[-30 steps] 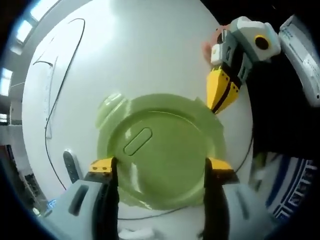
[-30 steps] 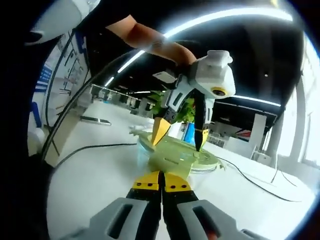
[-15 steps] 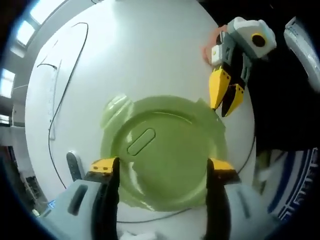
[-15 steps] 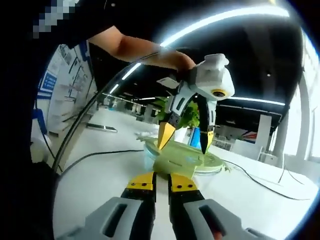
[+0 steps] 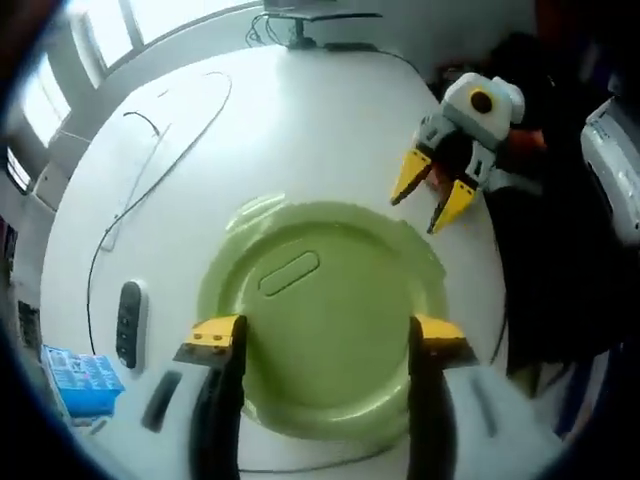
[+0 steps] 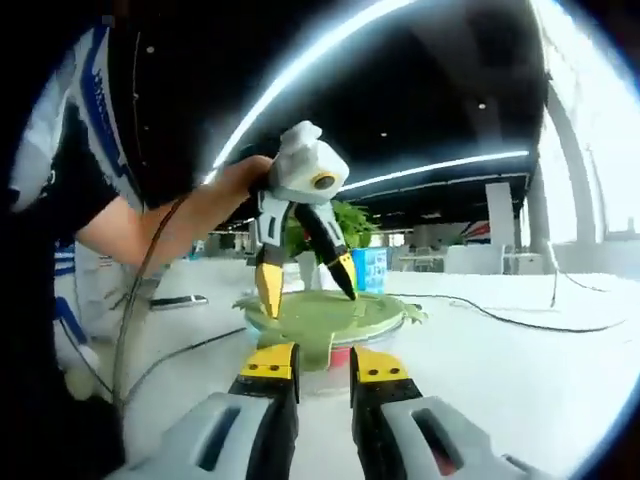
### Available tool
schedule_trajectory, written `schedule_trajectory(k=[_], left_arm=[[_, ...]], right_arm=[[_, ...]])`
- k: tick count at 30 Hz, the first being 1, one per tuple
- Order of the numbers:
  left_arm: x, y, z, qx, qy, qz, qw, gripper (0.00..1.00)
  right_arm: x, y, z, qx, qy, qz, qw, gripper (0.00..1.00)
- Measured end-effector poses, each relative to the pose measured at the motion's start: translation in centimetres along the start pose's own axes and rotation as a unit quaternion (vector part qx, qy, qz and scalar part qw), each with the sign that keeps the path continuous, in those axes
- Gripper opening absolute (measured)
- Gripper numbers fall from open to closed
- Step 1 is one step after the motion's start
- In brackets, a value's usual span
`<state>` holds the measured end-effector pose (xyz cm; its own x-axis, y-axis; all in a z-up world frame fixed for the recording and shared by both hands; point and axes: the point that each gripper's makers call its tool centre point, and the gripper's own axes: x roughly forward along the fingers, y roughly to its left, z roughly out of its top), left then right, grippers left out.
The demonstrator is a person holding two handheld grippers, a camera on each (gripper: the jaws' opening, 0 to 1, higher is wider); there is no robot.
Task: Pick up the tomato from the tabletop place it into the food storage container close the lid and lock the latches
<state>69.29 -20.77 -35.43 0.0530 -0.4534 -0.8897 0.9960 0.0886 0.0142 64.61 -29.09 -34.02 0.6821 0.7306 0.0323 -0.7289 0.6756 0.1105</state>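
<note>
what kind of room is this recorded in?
Probably a large open office or exhibition-style hall: long ceiling light strips, a wide white table with cables and a remote, potted greenery and more white tables behind.

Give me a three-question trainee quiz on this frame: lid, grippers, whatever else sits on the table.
1. True or false: the green lid sits on the container.
2. The left gripper jaws are: A open above the lid, B shut on a latch, C holding the tomato.
3. Which object lies on the white table beside the blue packet?

Key: 1 true. 2 A. 3 the dark remote.
</note>
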Motion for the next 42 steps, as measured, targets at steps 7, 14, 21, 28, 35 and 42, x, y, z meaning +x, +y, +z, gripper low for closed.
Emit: schedule_trajectory(k=[7, 14, 21, 28, 35, 42], left_arm=[[0.3, 0.2, 1.1, -0.017, -0.086, 0.019, 0.9959, 0.51], [0.3, 0.0, 1.4, -0.003, -0.130, 0.028, 0.9911, 0.50], [0.6, -0.1, 1.6, -0.009, -0.122, 0.018, 0.9924, 0.49], [0.2, -0.5, 0.7, -0.014, -0.121, 0.019, 0.9923, 0.47], [0.3, -0.6, 0.5, -0.015, -0.132, 0.018, 0.9909, 0.47], [0.2, -0.5, 0.4, -0.017, -0.141, 0.019, 0.9896, 0.47]], right_arm=[[2.4, -2.6, 3.3, -0.018, 0.114, -0.027, 0.9930, 0.19], [5.9, -2.4, 2.0, -0.106, 0.309, 0.035, 0.9446, 0.28], [7.8, -5.4, -1.2, -0.071, 0.439, 0.015, 0.8957, 0.29], [7.6, -4.6, -2.1, -0.015, 0.529, 0.013, 0.8482, 0.30], [7.9, -4.5, -2.4, -0.013, 0.590, 0.031, 0.8066, 0.29], [7.7, -4.3, -2.5, 0.005, 0.599, 0.030, 0.8001, 0.27]])
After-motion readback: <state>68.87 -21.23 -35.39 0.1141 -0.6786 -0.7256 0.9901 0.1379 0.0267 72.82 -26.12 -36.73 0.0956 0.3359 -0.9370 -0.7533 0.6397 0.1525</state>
